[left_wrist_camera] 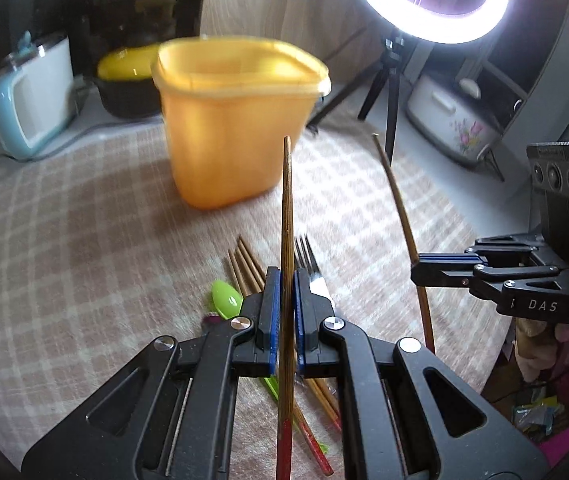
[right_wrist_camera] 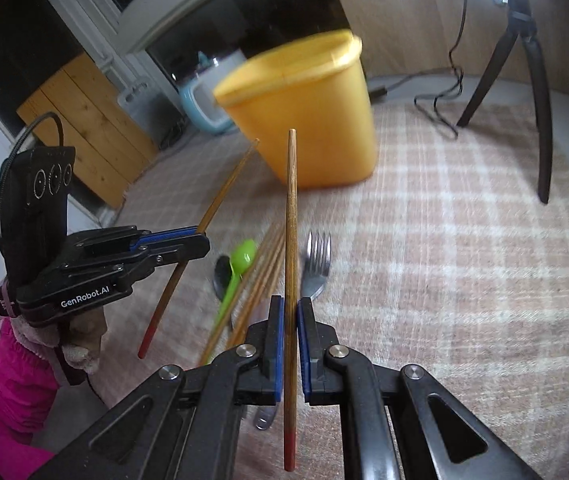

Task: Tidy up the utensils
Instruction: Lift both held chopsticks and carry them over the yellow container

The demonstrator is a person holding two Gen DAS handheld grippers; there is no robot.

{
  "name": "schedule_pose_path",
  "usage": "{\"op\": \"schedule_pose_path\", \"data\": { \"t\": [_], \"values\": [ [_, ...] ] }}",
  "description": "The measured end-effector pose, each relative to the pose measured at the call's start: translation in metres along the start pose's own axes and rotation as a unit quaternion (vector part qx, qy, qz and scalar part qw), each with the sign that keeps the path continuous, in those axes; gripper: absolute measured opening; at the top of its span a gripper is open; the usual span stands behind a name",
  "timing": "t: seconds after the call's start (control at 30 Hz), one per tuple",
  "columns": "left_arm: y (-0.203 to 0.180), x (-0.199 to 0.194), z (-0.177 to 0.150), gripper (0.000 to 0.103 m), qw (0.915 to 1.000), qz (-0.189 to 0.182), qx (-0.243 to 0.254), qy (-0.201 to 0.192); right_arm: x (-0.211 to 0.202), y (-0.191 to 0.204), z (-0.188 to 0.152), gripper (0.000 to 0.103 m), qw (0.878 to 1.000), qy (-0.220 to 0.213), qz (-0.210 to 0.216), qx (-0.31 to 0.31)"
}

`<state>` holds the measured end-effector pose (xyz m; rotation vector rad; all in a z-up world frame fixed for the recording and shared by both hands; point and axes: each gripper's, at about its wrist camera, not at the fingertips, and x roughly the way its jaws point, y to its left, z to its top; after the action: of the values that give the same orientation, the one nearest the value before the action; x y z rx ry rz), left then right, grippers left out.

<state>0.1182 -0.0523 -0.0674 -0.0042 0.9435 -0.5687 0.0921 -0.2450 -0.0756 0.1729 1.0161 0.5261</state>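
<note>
My left gripper is shut on a wooden chopstick with a red end, lifted above the checked cloth. My right gripper is shut on another red-ended chopstick. Each gripper shows in the other's view: the right gripper at the right, the left gripper at the left. An orange tub, also orange tub, stands beyond both chopstick tips. On the cloth below lie several more chopsticks, a green spoon, a fork and a dark spoon.
A ring light on a black tripod stands at the back right with its cable trailing on the cloth. A white and blue kettle, a yellow-lidded pot and a flowered cooker stand behind.
</note>
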Motion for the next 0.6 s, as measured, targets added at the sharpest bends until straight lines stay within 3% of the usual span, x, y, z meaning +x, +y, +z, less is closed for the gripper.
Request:
{"op": "schedule_pose_path", "data": {
  "t": [0.27, 0.6],
  "values": [
    [0.006, -0.041, 0.039, 0.004, 0.9963, -0.007, -0.014, -0.085, -0.046, 0.019, 0.023, 0.004, 0.997, -0.078, -0.005, -0.019],
    [0.047, -0.045, 0.110, 0.004, 0.9833, -0.020, -0.076, -0.164, -0.065, 0.037, 0.065, 0.004, 0.989, -0.139, -0.037, -0.044]
  ]
}}
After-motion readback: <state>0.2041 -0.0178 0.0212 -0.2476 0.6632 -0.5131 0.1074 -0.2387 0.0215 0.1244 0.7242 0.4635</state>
